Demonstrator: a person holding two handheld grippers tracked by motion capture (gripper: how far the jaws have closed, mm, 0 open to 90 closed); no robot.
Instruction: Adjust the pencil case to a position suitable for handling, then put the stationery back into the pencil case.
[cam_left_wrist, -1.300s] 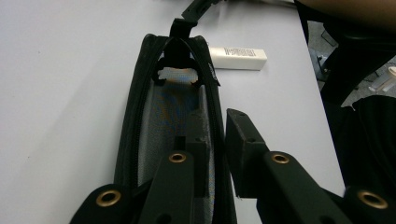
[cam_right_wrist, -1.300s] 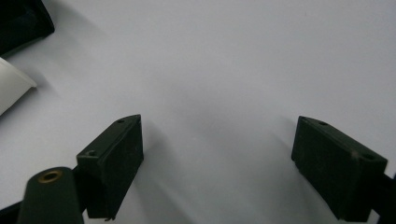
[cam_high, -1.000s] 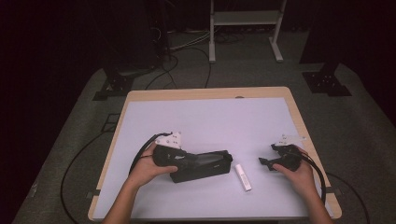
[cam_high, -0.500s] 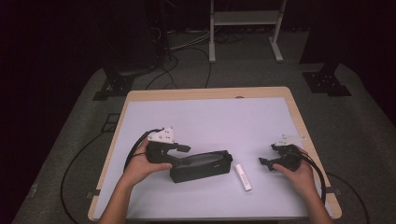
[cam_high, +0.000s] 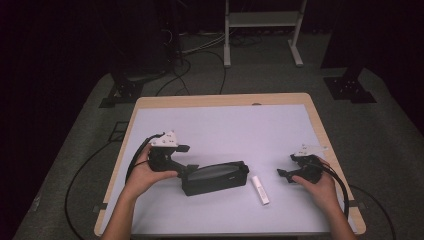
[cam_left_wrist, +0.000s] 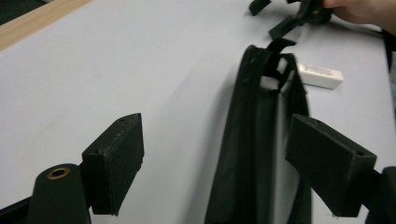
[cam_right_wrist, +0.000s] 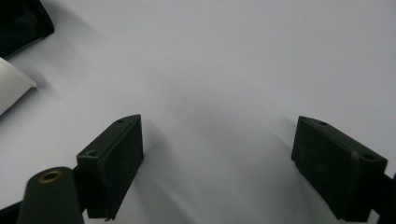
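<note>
- Counter (cam_high: 220, 125) carries the black pouch (cam_high: 215, 177) near its front edge.
- Left hand-held gripper (cam_high: 192, 169), jaws just opening, released at the pouch's left end.
- Right hand-held gripper (cam_high: 283, 173) right of the pouch, spread, grasping nothing.
- White stick (cam_high: 260, 189) just right of the pouch.

In the left gripper view the black case (cam_left_wrist: 254, 140) runs off the bottom edge, so its near end is cut away, and the right pad of the left tongs (cam_left_wrist: 219, 175) covers part of its side. The white block (cam_left_wrist: 320, 76) beyond it is half hidden behind the case's far end, its markings too small to read. In the right gripper view only a corner of that white block (cam_right_wrist: 11, 88) and of the case (cam_right_wrist: 21, 23) shows at the left edge.
</note>
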